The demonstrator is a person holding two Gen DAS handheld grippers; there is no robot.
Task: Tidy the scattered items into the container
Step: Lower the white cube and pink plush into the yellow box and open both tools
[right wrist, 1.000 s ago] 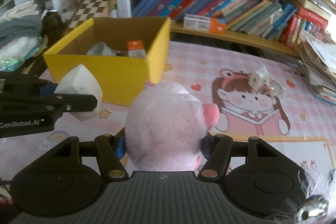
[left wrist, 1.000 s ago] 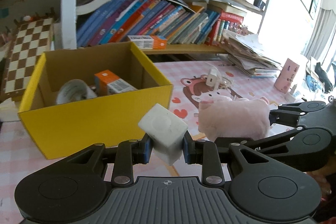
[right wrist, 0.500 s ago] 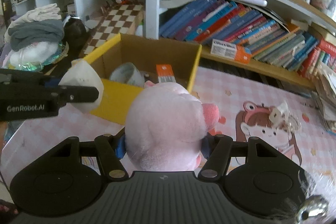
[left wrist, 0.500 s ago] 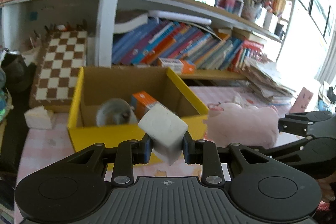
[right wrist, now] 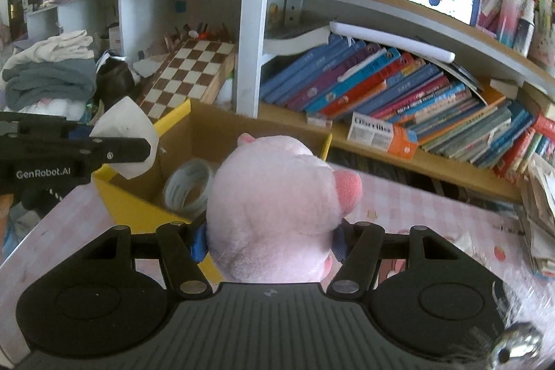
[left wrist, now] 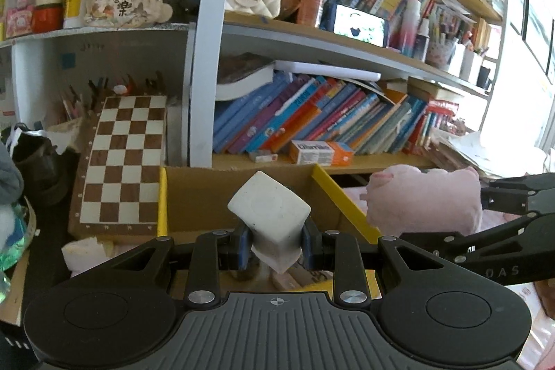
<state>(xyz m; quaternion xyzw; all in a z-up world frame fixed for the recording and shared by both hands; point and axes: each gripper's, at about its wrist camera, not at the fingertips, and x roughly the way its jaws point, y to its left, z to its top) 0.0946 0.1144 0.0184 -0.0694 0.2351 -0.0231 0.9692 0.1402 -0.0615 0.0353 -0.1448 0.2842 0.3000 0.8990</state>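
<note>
My left gripper (left wrist: 274, 247) clamps the white block (left wrist: 269, 214); my right gripper (right wrist: 269, 241) squeezes the pink plush pig (right wrist: 277, 203). Both hang over the yellow box (right wrist: 135, 210), a tape roll (right wrist: 189, 186) inside. Beyond: pink checked tabletop (right wrist: 433, 207), leaning chessboard (left wrist: 123, 158), crowded bookshelves (left wrist: 347, 123).

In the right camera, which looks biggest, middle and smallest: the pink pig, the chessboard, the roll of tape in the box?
1. Pink pig: biggest, but it is held right in front of the camera, so nearness inflates it.
2. Chessboard.
3. Tape roll, smallest.
</note>
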